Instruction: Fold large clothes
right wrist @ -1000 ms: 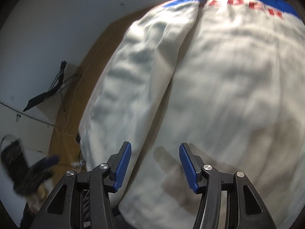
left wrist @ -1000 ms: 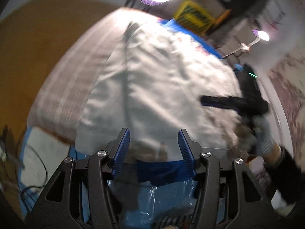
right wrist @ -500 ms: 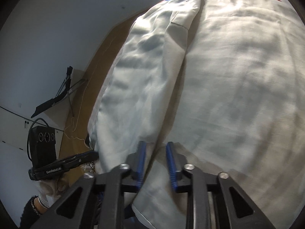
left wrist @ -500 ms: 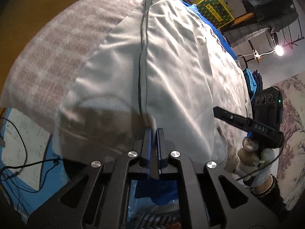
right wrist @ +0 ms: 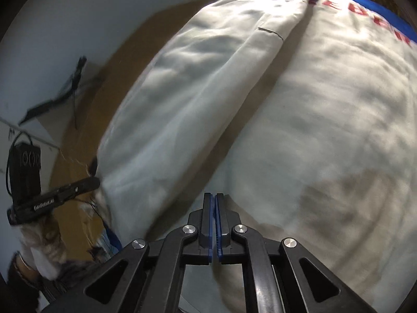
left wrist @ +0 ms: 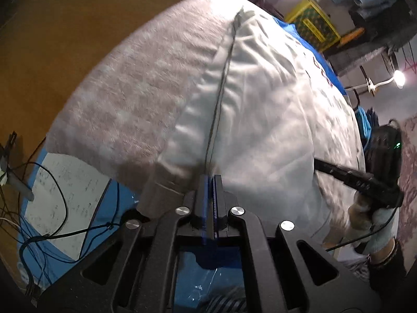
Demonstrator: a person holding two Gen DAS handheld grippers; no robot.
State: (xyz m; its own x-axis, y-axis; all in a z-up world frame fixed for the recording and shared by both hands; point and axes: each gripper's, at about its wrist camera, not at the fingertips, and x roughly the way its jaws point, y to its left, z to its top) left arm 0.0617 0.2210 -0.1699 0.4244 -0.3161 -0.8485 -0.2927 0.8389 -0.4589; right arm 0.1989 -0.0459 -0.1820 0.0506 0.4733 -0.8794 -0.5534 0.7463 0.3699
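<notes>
Pinching garment [left wrist: 260, 109] hem, both claws closed

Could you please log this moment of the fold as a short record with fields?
garment: white garment with blue band and red lettering at its far end, spread flat
surface: pinkish textured cover under the garment
left hand-held gripper: shut on the garment's near hem
right hand-held gripper: shut on the near hem
sleeve: folded lengthwise over the body
stage: both near hem points pinched, fold not yet made
</notes>
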